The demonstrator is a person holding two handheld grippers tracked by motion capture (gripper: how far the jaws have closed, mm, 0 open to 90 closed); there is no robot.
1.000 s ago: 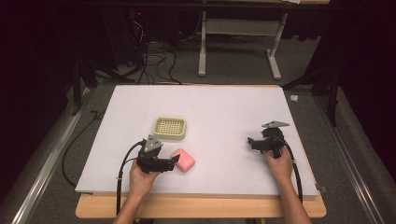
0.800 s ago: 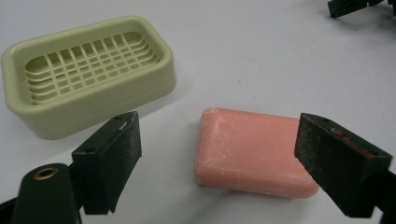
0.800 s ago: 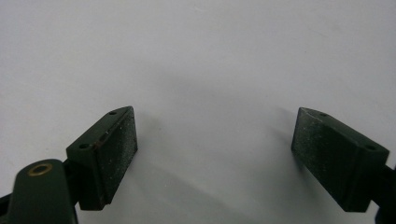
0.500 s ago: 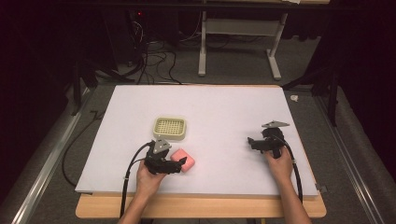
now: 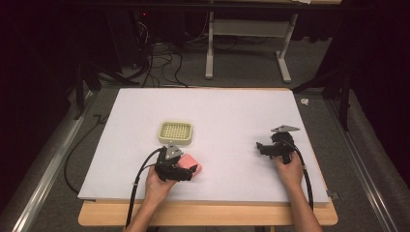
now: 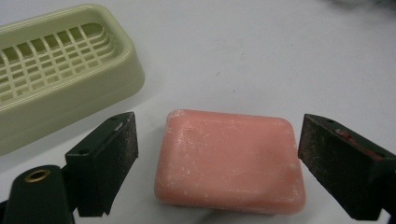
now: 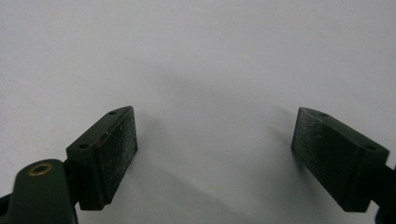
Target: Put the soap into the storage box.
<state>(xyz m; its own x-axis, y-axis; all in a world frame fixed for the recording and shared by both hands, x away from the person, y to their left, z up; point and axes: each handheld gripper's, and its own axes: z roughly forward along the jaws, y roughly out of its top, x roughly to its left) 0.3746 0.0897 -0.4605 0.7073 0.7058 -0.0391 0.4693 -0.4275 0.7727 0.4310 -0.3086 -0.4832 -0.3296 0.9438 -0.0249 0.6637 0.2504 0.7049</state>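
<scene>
A pink bar of soap (image 6: 229,160) lies flat on the white table, seen in the high view as the soap (image 5: 190,161) near the front left. My left gripper (image 6: 217,163) is open, one jaw on each side of the bar with small gaps. The same left gripper (image 5: 189,171) sits low over the soap in the high view. A pale green soap dish (image 5: 176,132) with a grid insert stands just beyond; the dish (image 6: 56,70) is upper left in the left gripper view. My right gripper (image 5: 259,146) rests open at the right, and between the jaws of the right gripper (image 7: 215,154) is bare table.
The white board (image 5: 232,111) covers a wooden table; its front edge runs just below both hands. Black cables trail from each gripper toward the front edge. Dark floor, cables and a metal stand leg (image 5: 209,53) lie beyond the far edge.
My left gripper has slid rightward and forward until its open jaws straddle the soap. The right gripper and the dish have stayed where they were.
</scene>
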